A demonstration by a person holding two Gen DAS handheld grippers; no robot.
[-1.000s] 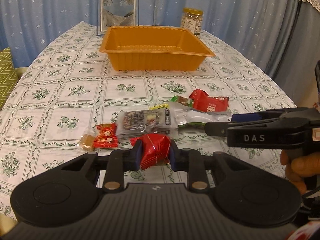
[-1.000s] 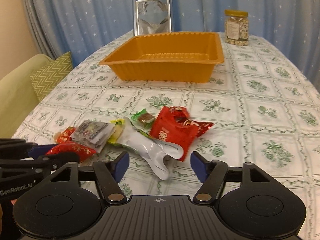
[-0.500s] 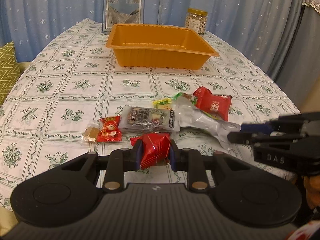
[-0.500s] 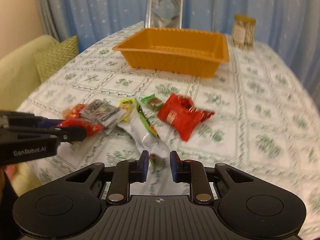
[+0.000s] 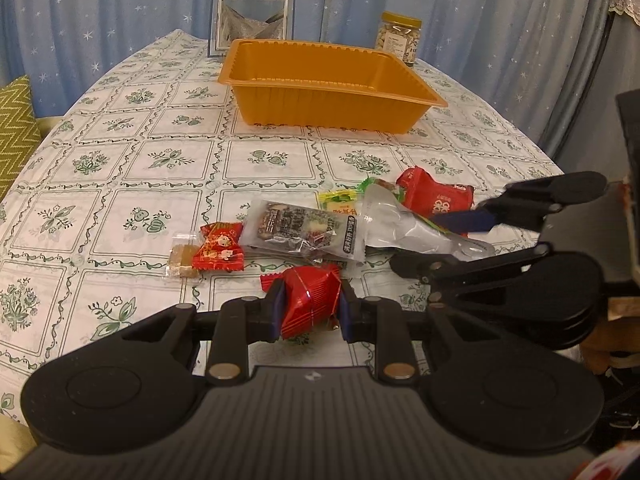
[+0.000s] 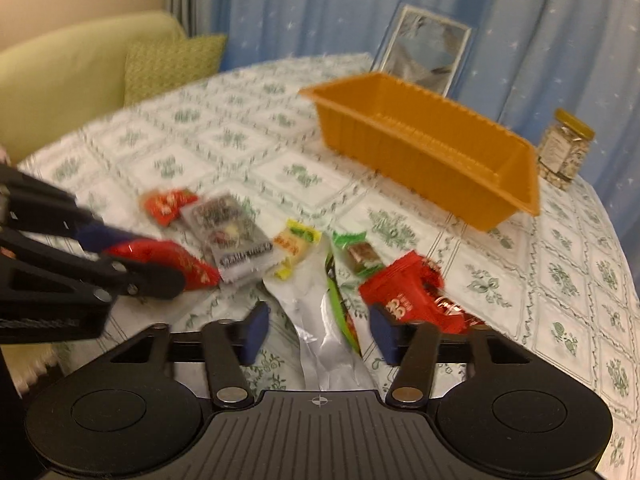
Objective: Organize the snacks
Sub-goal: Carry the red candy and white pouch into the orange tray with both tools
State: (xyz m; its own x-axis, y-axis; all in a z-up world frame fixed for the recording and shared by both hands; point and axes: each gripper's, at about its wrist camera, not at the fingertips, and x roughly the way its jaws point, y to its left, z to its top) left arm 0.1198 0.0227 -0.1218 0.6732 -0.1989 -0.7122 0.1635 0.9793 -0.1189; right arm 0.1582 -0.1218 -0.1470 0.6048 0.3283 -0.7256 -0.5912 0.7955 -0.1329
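Observation:
My left gripper [image 5: 307, 306] is shut on a red snack packet [image 5: 310, 300], held just above the tablecloth; it shows at the left of the right wrist view [image 6: 160, 260]. My right gripper [image 6: 318, 330] is open, its jaws either side of the end of a silver pouch [image 6: 320, 320], which also shows in the left wrist view [image 5: 404, 228]. An empty orange tray [image 5: 328, 96] stands at the far middle of the table. Loose snacks lie between: a grey nut pack [image 5: 300, 232], a small red candy [image 5: 220, 248], a red pack [image 5: 436, 196].
A picture frame [image 5: 252, 8] and a jar of nuts [image 5: 398, 40] stand behind the tray by the blue curtain. A green sofa with a cushion [image 6: 168, 68] is at the left. The table edge drops off at the right [image 5: 552, 160].
My right gripper shut around the silver pouch half a second ago and is open again now, and it has swung to the right. My left gripper keeps the red packet and has barely moved.

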